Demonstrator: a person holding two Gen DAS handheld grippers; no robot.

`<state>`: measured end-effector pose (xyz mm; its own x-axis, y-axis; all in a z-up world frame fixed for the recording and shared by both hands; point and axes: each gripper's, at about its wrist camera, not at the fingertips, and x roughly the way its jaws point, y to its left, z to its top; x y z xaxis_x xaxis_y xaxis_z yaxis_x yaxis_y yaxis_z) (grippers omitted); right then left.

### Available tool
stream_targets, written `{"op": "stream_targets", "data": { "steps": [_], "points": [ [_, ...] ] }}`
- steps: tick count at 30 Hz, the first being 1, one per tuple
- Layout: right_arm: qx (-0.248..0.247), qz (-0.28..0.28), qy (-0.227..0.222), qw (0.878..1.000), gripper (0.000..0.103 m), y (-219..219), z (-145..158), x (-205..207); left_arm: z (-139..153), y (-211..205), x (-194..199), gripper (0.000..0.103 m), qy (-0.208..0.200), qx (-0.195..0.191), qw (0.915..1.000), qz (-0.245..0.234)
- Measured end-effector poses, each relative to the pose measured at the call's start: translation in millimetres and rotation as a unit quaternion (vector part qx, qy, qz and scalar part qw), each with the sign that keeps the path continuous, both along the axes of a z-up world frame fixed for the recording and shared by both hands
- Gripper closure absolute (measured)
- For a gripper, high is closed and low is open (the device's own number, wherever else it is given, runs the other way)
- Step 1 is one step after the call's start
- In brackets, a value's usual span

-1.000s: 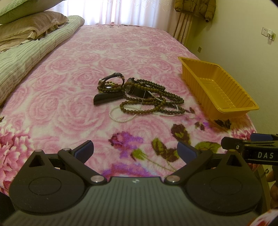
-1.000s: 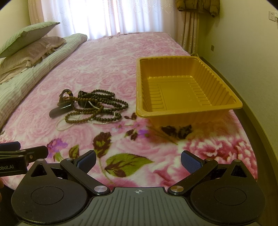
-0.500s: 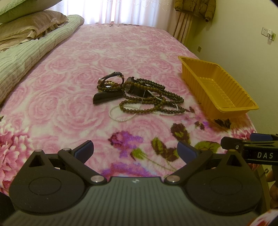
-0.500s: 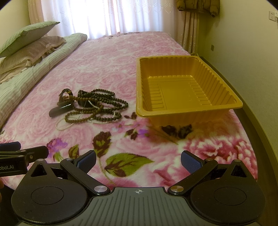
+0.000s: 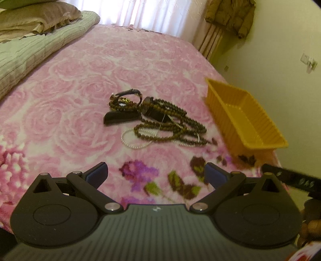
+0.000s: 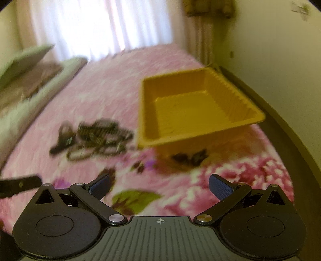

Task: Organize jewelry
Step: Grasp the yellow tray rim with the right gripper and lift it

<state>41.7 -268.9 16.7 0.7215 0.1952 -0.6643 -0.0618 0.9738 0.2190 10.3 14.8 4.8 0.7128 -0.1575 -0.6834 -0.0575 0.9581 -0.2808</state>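
A tangle of jewelry lies on the pink rose bedspread: dark brown bead strands (image 5: 170, 128), a white pearl string (image 5: 132, 143), a dark bangle (image 5: 128, 94) and a black flat piece (image 5: 120, 118). It shows blurred in the right wrist view (image 6: 92, 138). An empty orange plastic tray (image 5: 244, 120) (image 6: 200, 112) sits to the right of the pile. My left gripper (image 5: 156, 176) is open and empty, short of the pile. My right gripper (image 6: 159, 186) is open and empty, in front of the tray.
Green striped quilt (image 5: 30, 54) and pillows (image 5: 36, 18) lie at the far left. Curtains hang behind the bed. A wall runs along the right, close to the bed edge (image 6: 284, 140). Each gripper's finger tip shows in the other's view.
Both grippers have started moving; the right wrist view is now blurred and tilted, with the tray nearer the centre. The left view has shifted slightly. The jewelry and tray have not moved.
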Motion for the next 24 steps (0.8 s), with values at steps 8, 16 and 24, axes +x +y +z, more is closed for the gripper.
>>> {"op": "stream_targets", "data": {
  "steps": [8,16,24],
  "points": [
    [0.033,-0.052,-0.052,0.997,0.0,-83.2,30.2,36.2,1.0,6.8,12.1,0.001,-0.008,0.003,1.0,0.004],
    [0.035,-0.07,-0.061,0.995,0.0,-158.5,12.2,88.5,-3.6,-1.7,18.0,0.001,-0.029,0.049,0.9983,-0.012],
    [0.03,-0.037,-0.012,0.999,0.031,-184.8,-25.6,126.9,-12.3,-0.9,32.8,0.001,-0.025,0.047,0.9985,-0.009]
  ]
}}
